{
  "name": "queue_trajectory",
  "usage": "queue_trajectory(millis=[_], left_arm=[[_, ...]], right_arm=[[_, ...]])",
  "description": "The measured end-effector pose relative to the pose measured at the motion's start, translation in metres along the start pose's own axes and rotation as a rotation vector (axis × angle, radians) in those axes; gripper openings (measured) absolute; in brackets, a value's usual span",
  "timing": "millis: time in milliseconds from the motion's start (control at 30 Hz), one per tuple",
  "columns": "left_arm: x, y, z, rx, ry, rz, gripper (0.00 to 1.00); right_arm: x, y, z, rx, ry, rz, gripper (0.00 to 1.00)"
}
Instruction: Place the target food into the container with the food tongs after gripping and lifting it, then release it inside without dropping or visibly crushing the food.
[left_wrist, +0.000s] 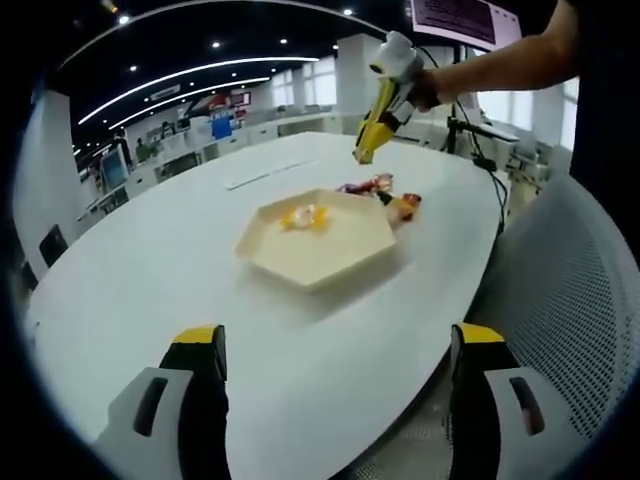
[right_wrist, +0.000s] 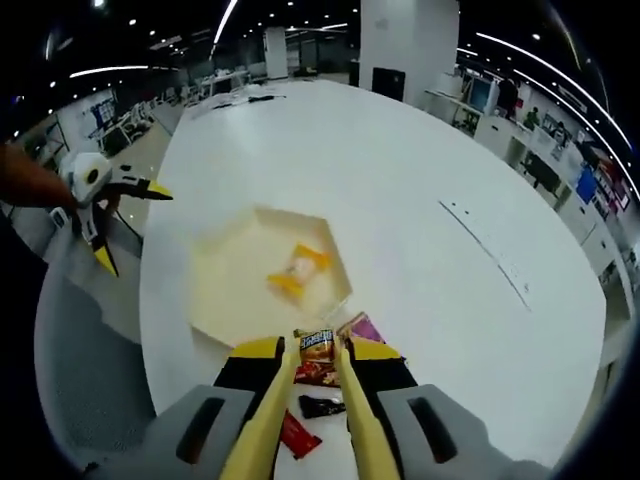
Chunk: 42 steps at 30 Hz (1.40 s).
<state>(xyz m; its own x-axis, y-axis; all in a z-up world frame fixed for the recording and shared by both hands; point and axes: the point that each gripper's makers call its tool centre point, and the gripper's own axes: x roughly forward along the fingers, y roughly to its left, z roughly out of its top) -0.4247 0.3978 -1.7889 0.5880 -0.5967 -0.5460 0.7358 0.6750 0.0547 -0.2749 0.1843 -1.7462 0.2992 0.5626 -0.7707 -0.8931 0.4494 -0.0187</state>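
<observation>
A cream hexagonal tray (left_wrist: 330, 262) sits mid-table with a yellow-wrapped food piece (left_wrist: 305, 216) inside. Several snack packs (left_wrist: 388, 196) lie just beyond its far edge. Above them a person's hand holds my right gripper (left_wrist: 392, 88), shut on yellow tongs (left_wrist: 368, 135) whose tips hang over the packs with nothing in them. In the right gripper view, the tongs (right_wrist: 268, 415) run forward from my right gripper (right_wrist: 317, 356), framing an orange-brown pack (right_wrist: 317, 342) on the table beside the tray (right_wrist: 225, 300) and the wrapped piece (right_wrist: 298, 270). My left gripper (left_wrist: 338, 345) stands open at the near table edge and shows as the left gripper (right_wrist: 128, 225).
The white oval table (left_wrist: 150, 280) stretches far and left. A grey mesh chair (left_wrist: 575, 290) stands at its right side. Two flat strips (right_wrist: 490, 250) lie farther out. A pink pack (right_wrist: 362, 326), a red pack (right_wrist: 298, 435) and a dark one (right_wrist: 322, 405) lie under the tongs.
</observation>
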Motion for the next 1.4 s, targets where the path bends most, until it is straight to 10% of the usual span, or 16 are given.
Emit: queue_trajectory(millis=[1400], left_arm=[[-0.005, 0.006, 0.001, 0.005, -0.019, 0.017, 0.87]], right_arm=[[0.042, -0.002, 0.044, -0.070, 0.046, 0.015, 0.24]])
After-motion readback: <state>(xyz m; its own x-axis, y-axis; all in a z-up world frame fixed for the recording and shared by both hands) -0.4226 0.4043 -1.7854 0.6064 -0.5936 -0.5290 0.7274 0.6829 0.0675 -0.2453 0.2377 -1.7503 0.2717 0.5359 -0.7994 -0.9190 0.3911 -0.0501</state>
